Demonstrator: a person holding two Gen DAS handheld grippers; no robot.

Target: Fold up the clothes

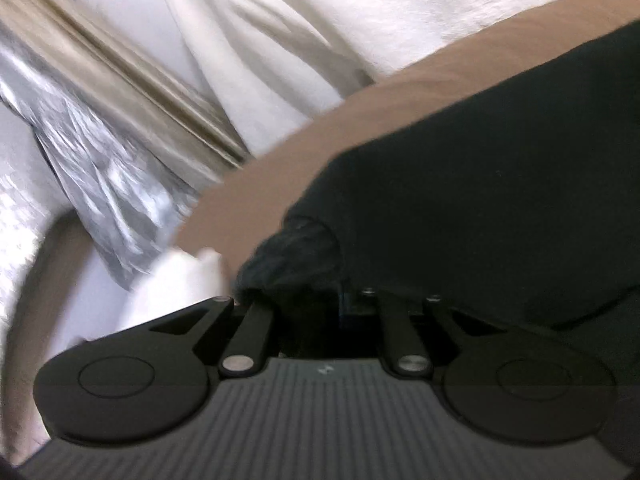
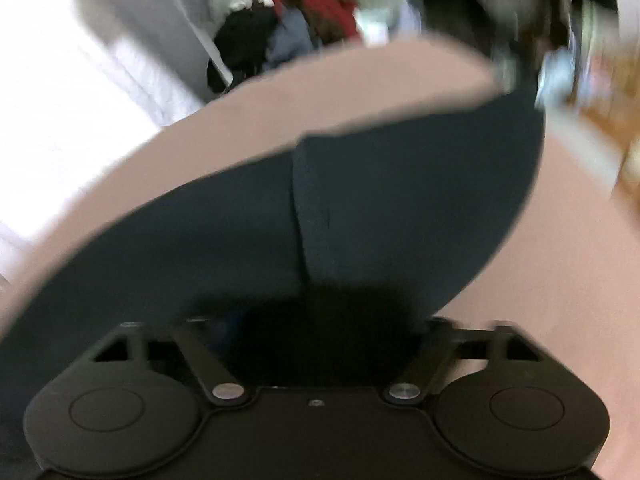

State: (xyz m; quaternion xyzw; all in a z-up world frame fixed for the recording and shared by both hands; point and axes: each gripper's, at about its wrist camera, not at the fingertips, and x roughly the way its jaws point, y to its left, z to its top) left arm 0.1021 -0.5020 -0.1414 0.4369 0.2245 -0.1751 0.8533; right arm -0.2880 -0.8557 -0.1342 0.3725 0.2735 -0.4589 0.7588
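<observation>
Two grippers low over dark garment [image 2: 360, 208], spread on tan surface [image 2: 360, 80]. Left gripper [image 1: 320, 300]: bunched cloth edge piled over fingers at 6 o'clock; clenched or slack, cannot tell. Right gripper [image 2: 316, 320]: fingers buried under dark fabric, state likewise hidden. Seam [image 2: 300, 208] runs 12 to 6 in right view. Judgement: cloth soft, light, limp, sags and wrinkles readily; best pinched at hem or corners, kept taut. Clothes pile [image 2: 288, 28] well beyond at 11.

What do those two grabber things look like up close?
Both are matte black. The left gripper has two round discs, silver pivot screws, slim black link arms and a ribbed grey body. The right gripper matches it, but with a smooth black body and a small centre screw.
</observation>
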